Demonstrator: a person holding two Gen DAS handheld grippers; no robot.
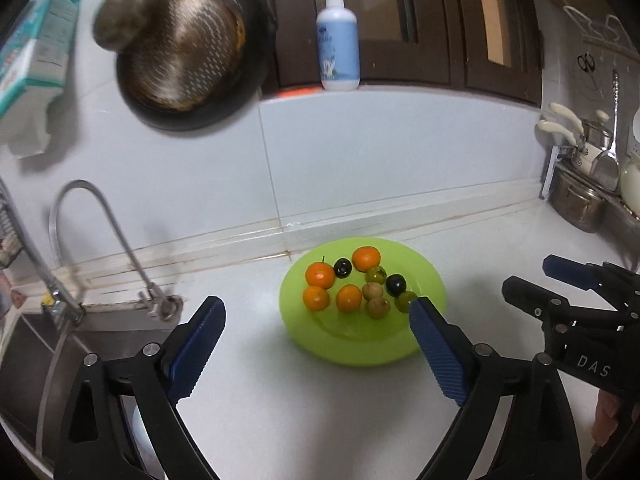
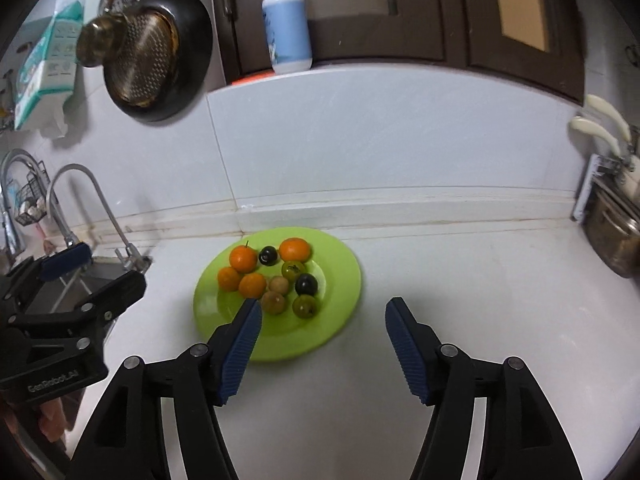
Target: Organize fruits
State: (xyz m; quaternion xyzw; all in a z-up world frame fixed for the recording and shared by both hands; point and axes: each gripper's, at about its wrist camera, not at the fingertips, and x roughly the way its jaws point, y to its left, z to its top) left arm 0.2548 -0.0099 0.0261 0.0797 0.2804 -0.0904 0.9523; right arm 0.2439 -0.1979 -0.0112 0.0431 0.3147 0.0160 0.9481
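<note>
A lime-green plate [image 1: 424, 276] [image 2: 340, 272] sits on the white counter near the back wall. On it lie several small fruits: orange mandarins [image 1: 320, 275] [image 2: 243, 258], dark plums [image 1: 396, 285] [image 2: 306, 284], green fruits [image 1: 376, 274] [image 2: 305, 306] and brown ones [image 1: 378, 307] [image 2: 273, 302]. My left gripper [image 1: 318, 316] is open and empty, just in front of the plate. My right gripper [image 2: 324, 314] is open and empty, in front of the plate's right side. The right gripper [image 1: 532, 280] also shows in the left view and the left gripper [image 2: 104, 268] in the right view.
A sink with a curved tap [image 1: 100, 216] [image 2: 92, 200] lies to the left. A pan [image 1: 192, 56] [image 2: 156, 52] hangs on the wall, and a pump bottle [image 1: 338, 40] [image 2: 286, 28] stands on the ledge. Pots and utensils [image 1: 584, 184] [image 2: 612, 216] stand at the right.
</note>
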